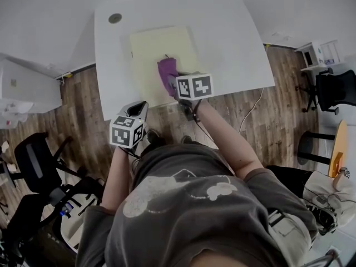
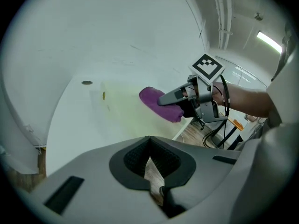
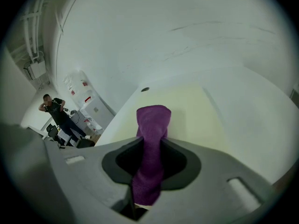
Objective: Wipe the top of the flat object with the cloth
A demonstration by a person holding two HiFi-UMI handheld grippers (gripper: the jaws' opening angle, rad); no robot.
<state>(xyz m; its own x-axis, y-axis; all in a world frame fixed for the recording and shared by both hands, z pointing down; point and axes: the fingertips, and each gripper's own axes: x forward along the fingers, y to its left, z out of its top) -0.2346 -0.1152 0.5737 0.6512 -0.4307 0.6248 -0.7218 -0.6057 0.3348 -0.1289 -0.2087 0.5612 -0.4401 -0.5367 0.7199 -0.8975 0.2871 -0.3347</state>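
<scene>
so the purple cloth [image 1: 167, 71] is sitting on the pale yellow flat sheet [image 1: 156, 46], on the half nearer the person and a bit toward its right side. The right gripper [image 1: 173, 85] has it pinched: in the right gripper view the jaws are closed tight on the cloth [image 3: 152, 125], which runs up between them in a bunched strip and pokes out past the tips onto the sheet [image 3: 187, 106]. The sheet lies flat on a white table [image 1: 222, 32], roughly centred, with a small round grommet [image 1: 115, 18] near the far left corner.

The left gripper [image 1: 139, 110] hangs back by the table's near edge, left of the sheet, well apart from the cloth. Its own view shows the jaws drawn together with nothing in them, just a sliver of wood floor [image 2: 152, 171] behind. Off to the left on the floor there's a black office chair [image 1: 39, 166]
</scene>
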